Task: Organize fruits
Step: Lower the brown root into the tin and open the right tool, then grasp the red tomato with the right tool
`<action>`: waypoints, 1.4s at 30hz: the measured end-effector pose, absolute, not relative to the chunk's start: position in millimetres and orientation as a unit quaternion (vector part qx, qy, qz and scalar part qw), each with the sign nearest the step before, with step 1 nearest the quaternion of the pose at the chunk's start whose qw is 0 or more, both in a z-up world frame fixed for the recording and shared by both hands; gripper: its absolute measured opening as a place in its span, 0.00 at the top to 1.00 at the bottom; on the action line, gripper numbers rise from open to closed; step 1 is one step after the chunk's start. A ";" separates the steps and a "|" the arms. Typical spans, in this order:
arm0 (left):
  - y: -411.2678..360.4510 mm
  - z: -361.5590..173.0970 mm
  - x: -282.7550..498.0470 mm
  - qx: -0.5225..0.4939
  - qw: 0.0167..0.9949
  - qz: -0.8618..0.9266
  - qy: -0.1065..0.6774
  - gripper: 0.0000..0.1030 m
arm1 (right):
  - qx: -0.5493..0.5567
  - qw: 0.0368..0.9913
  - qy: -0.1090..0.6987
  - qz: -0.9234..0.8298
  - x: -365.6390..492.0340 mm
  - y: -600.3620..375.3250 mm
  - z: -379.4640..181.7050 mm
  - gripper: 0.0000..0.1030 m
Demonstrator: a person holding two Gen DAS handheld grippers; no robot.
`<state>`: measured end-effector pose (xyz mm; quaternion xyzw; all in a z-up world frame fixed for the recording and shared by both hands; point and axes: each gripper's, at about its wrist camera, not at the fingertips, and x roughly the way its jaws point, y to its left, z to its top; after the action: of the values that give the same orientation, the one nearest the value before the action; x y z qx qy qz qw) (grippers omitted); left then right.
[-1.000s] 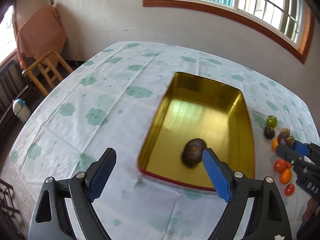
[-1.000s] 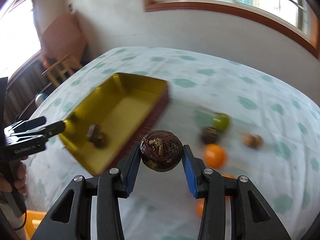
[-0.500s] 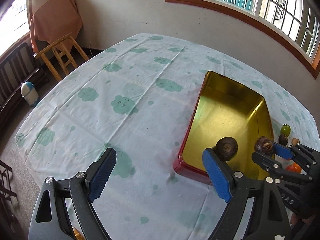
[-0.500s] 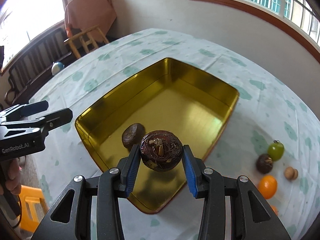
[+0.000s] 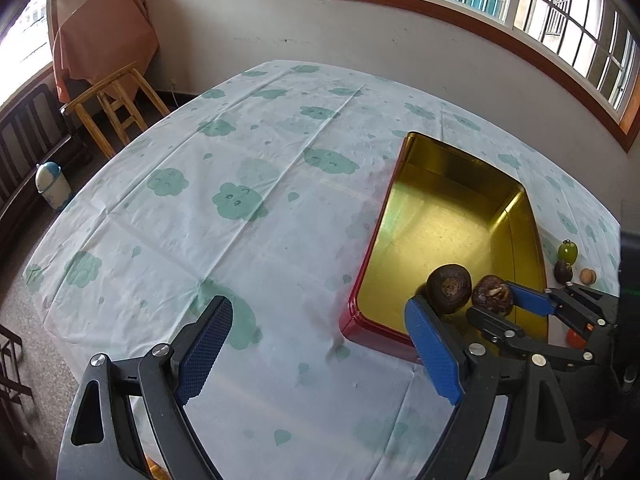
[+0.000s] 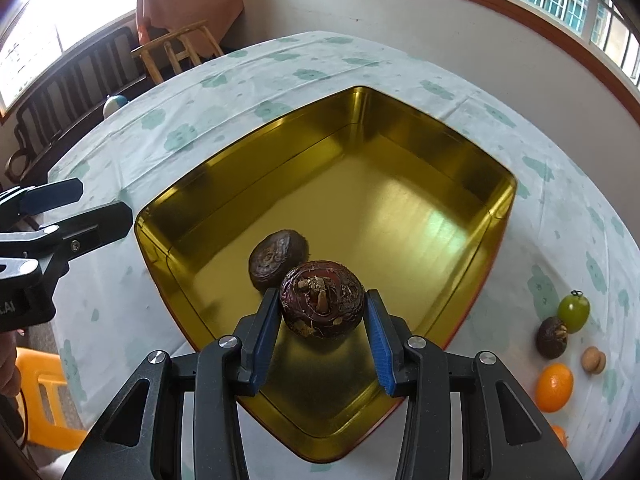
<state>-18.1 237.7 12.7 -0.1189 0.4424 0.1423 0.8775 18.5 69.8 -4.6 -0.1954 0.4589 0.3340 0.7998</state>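
The right gripper [image 6: 322, 334] is clamping a dark water chestnut [image 6: 322, 305] between its blue pads, holding it in the lower middle of the right wrist view, over the near corner of the gold tray [image 6: 472, 160]; whether the fruit is touching the tray floor cannot be told. A second dark chestnut [image 6: 277, 259] is lying on the tray floor just behind and to the left of it, leaving the upper and right parts of the tray floor bare out to the walls. At the right edge of the frame, on the cloud-print tablecloth [image 6: 280, 76], a green tomato [image 6: 573, 310], another dark chestnut [image 6: 552, 336], a walnut [image 6: 593, 360] and an orange [image 6: 554, 387] are sitting close together, apart from the tray's rim. The left gripper [image 5: 320, 348] is hanging wide open and empty at the bottom of the left wrist view, its right pad overlapping the tray's red near edge, with bare cloth filling the frame's left half.
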 end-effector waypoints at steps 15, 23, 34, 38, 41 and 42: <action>234.4 18.6 -22.9 -0.121 0.877 0.145 0.442 0.17 | -0.190 0.799 0.462 0.335 19.2 71.8 -8.5 0.58; 225.4 21.7 -23.3 -0.117 0.879 0.135 0.442 0.17 | -0.179 0.808 0.451 0.335 18.3 66.3 -0.6 0.53; 179.5 24.5 -18.4 -0.088 0.889 0.081 0.442 0.17 | -0.121 0.849 0.414 0.305 -8.1 -2.6 35.7 0.53; 154.7 23.5 -16.4 -0.074 0.891 0.052 0.445 0.17 | -0.107 0.862 0.417 0.269 -18.7 -48.4 37.8 0.53; 134.5 22.2 -14.5 -0.063 0.891 0.031 0.449 0.17 | -0.105 0.869 0.424 0.232 -26.4 -86.0 33.2 0.53; 126.4 21.3 -14.4 -0.058 0.891 0.023 0.450 0.17 | -0.106 0.871 0.427 0.219 -28.4 -97.1 31.5 0.53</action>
<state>-14.4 126.4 21.3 -0.0581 0.4501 0.0226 0.8908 -28.4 -97.1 31.5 -0.1056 0.4269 0.2194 0.8709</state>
